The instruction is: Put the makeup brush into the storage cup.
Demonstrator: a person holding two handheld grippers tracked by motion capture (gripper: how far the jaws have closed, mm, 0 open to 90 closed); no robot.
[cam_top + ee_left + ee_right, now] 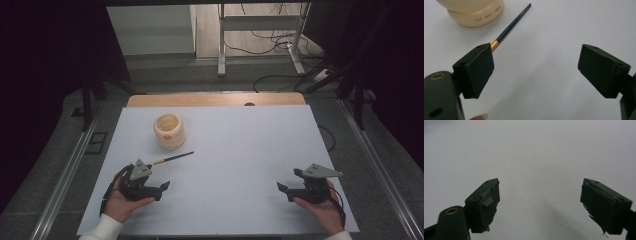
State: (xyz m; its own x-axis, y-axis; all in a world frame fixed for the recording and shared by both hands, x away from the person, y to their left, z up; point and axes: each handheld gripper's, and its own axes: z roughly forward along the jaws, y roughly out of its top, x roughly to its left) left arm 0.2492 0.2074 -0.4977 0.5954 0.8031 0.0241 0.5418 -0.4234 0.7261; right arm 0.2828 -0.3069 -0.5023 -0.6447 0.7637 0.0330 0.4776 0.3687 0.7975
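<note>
Right now your left gripper [162,190] rests low on the white sheet [235,150] at the near left of the table, held in your left hand [122,202], with its jaws spread wide and nothing between them. In the left gripper view the two black pads [477,71] stand far apart over bare white surface.

Just beyond that gripper lies the paintbrush [173,158], flat on the sheet and slanted, its dark handle end pointing away and to the right, its brass ferrule end nearer your left hand. In the left gripper view the paintbrush [511,26] runs from behind the top corner of the left pad up toward the top of the picture; the orange-gold ferrule sits right at that pad's edge, and you cannot tell from there whether it touches the pad. The bristle end is hidden behind the gripper.

Farther back and a little left of the brush stands the cream holder [169,131], a round, open-topped pot with a small orange mark on its front. It stands upright, near the brush but apart from it. Its base bears small printed lettering in the left gripper view [475,13].

Your right gripper [284,190] sits at the near right of the sheet in your right hand [322,207], well apart from the brush and pot. Its jaws are also wide apart, over plain white surface, and hold nothing.
</note>
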